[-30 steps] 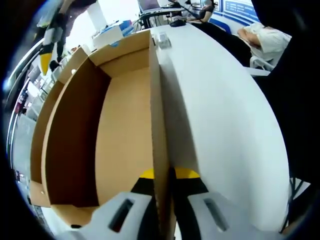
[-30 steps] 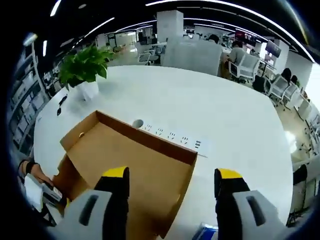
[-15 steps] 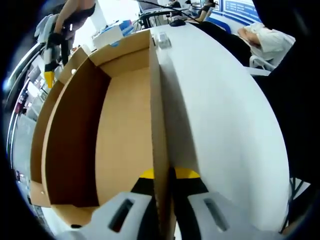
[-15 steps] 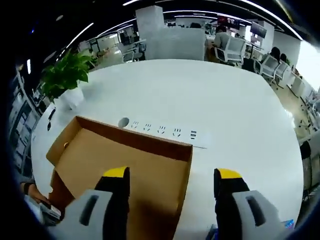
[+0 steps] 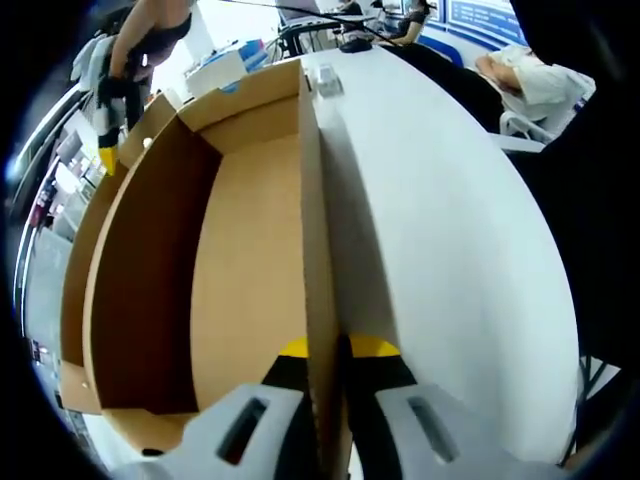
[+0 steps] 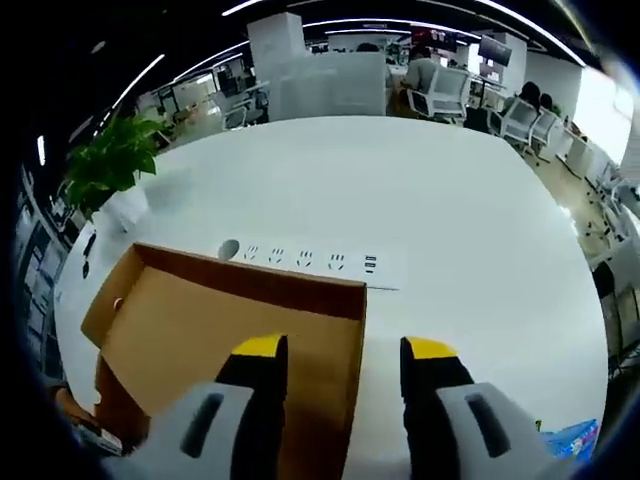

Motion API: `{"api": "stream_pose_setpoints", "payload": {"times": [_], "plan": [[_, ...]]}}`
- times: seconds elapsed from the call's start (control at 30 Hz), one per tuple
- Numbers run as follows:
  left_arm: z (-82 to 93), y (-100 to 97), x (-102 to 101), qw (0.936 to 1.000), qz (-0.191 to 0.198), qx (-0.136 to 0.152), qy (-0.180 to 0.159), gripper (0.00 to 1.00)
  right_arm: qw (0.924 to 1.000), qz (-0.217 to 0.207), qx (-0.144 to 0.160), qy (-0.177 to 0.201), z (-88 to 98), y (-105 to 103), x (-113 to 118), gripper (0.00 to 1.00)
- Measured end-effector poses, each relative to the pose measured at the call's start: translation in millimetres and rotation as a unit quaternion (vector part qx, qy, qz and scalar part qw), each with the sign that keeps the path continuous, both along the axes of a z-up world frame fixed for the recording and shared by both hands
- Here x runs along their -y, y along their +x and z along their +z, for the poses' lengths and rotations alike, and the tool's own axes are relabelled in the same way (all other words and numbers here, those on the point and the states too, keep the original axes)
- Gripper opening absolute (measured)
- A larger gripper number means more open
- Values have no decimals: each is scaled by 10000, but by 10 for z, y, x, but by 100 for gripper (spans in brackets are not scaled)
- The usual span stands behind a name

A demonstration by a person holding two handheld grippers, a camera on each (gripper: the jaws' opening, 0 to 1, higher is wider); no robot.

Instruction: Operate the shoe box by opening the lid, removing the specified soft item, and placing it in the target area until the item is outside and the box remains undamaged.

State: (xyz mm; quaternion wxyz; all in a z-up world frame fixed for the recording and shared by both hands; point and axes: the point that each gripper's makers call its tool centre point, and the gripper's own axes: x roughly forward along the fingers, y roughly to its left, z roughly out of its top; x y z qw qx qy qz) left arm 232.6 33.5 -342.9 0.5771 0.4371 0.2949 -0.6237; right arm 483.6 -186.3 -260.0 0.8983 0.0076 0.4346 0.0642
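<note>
Left gripper view: left claw (image 5: 322, 352) clamped on box (image 5: 250, 250) side wall near table (image 5: 450, 250) edge. Right claw (image 6: 335, 350) spread, straddling opposite wall edge, box running lengthwise away. Soft item unseen inside.

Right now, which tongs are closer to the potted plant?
Right. The right tongs hang above the cardboard box's corner, with the potted plant across the table ahead-left. The left tongs pinch the box's side wall.
</note>
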Motion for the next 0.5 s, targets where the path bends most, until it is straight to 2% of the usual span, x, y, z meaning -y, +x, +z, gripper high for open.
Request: {"api": "stream_pose_setpoints", "payload": {"times": [0.07,0.2,0.27,0.4,0.5], "plan": [[0,-1,0,10000,-1,5,1,3,9999,-61,15,-111,-14,-34,17,38],[0,-2,1,10000,7,9,4,3,9983,-23,-9,-580,-48,-35,109,33],[-1,-2,1,10000,10,8,5,3,9978,1,-30,-660,-67,-11,115,30],[-3,2,1,10000,6,10,2,3,9975,-22,-76,-703,-82,21,148,16],[-5,-2,1,10000,4,3,-2,3,9970,-4,-67,-766,-90,51,153,15]]}}
